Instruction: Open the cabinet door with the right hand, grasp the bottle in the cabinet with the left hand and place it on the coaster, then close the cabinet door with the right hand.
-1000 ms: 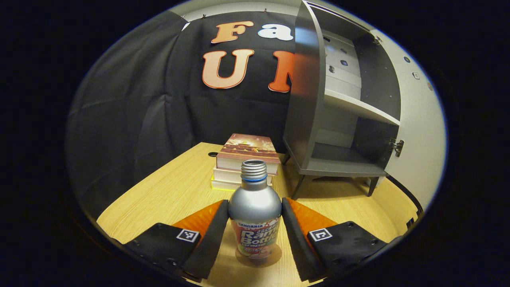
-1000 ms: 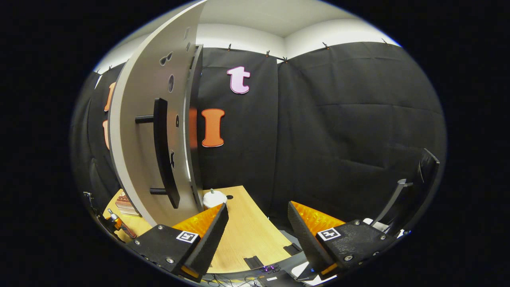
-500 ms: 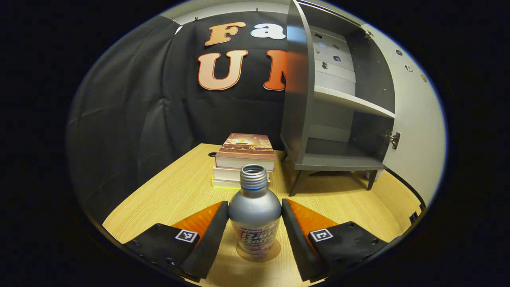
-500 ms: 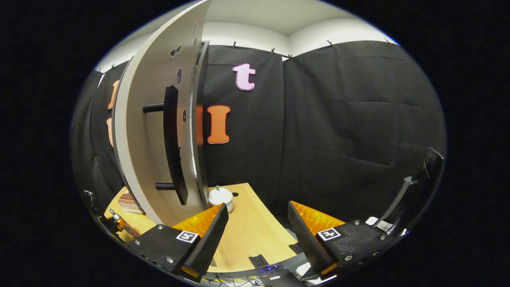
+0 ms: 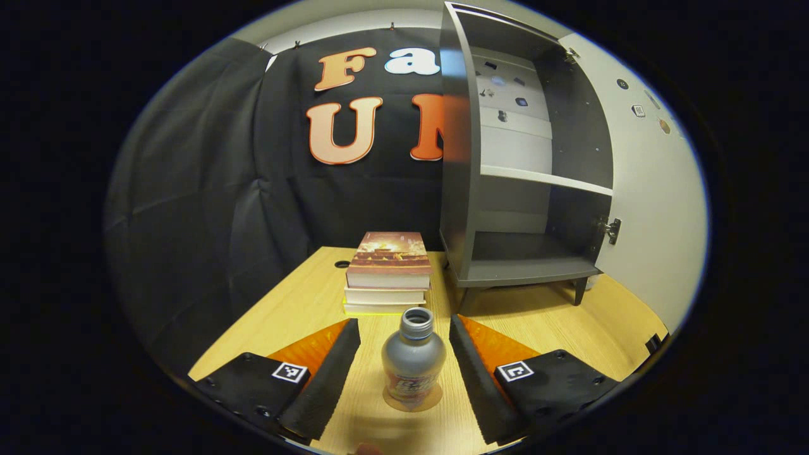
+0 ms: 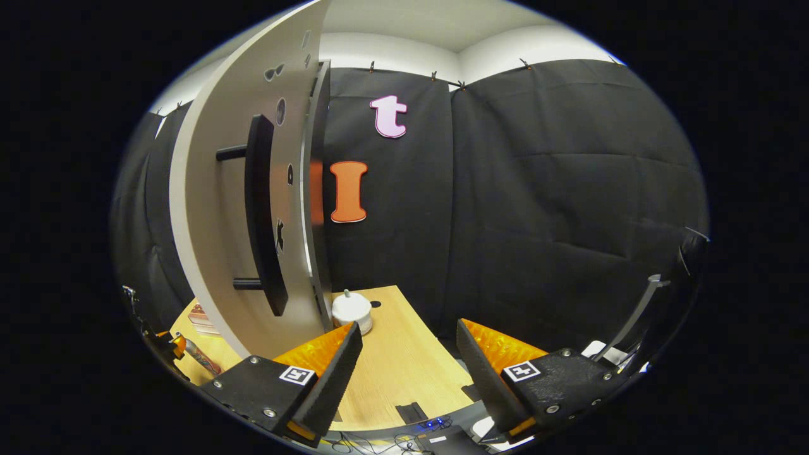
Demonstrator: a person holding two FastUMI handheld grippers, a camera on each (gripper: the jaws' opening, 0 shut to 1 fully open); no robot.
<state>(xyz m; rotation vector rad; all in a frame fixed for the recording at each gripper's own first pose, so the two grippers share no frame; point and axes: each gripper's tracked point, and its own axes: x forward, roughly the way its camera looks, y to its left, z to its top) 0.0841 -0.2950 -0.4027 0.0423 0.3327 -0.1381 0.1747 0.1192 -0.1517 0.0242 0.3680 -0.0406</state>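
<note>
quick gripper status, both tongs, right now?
Left tongs: open, holding nothing; the bottle stands free on the coaster between the fingers.
Right tongs: open, empty, near the cabinet door.

Surface (image 5: pixel 297 303): light wood-grain laminate, smooth, low sheen. Bottle (image 5: pixel 413 363): brushed metal body, satin shine, threaded metal neck, glossy printed label on the lower half; sits on a thin brown coaster (image 5: pixel 414 402), matt, looks like cork or wood. Books (image 5: pixel 389 273) at 12 o'clock of the bottle: paper blocks, top cover glossy. Cabinet (image 5: pixel 524 189) at 2 o'clock: grey painted board, matt inside, side panel semi-gloss with reflections; metal hinge (image 5: pixel 610 227). Cabinet door (image 6: pixel 215 208): smooth pale matt face, dark matt bar handle (image 6: pixel 262 215). Booth wall (image 6: pixel 537 202): black cloth, matt, creased. White pot (image 6: pixel 351 309) at the door's foot: smooth, slightly glossy, material unclear.
</note>
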